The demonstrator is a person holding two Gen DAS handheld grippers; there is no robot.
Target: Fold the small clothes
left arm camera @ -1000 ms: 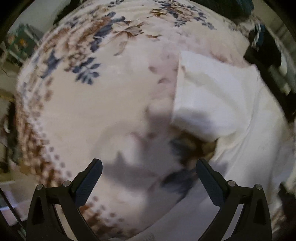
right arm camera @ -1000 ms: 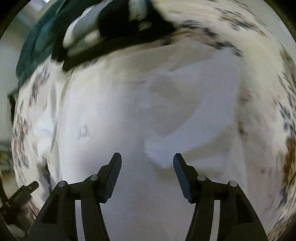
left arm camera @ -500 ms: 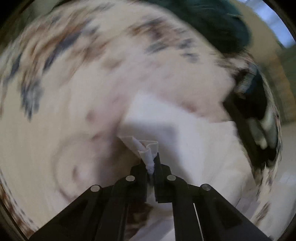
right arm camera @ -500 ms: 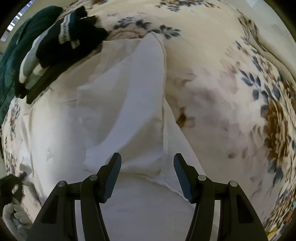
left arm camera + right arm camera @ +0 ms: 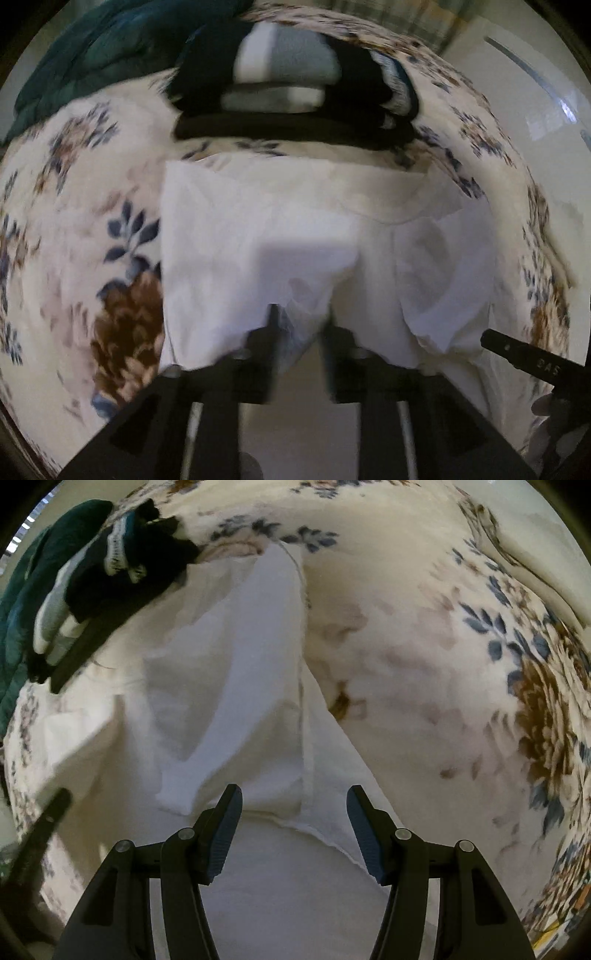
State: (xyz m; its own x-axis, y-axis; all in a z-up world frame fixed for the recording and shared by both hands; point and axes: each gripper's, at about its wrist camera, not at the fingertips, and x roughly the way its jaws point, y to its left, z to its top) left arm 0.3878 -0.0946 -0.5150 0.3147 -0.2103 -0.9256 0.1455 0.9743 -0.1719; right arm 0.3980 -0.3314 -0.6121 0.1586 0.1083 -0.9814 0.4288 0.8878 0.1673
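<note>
A home bedroom: the work surface is a bed spread with a cream floral blanket (image 5: pixel 424 646) in blue and brown. A stack of folded dark and grey clothes (image 5: pixel 295 81) sits on it beside a rumpled teal quilt (image 5: pixel 96 62), with pale wall beyond.

You have a floral bedspread (image 5: pixel 424 635) with blue leaves and brown blooms spread underneath. At its far side a dark teal blanket (image 5: pixel 103 55) lies bunched. Just beside it sits a stack of dark folded clothes (image 5: pixel 295 96).
</note>
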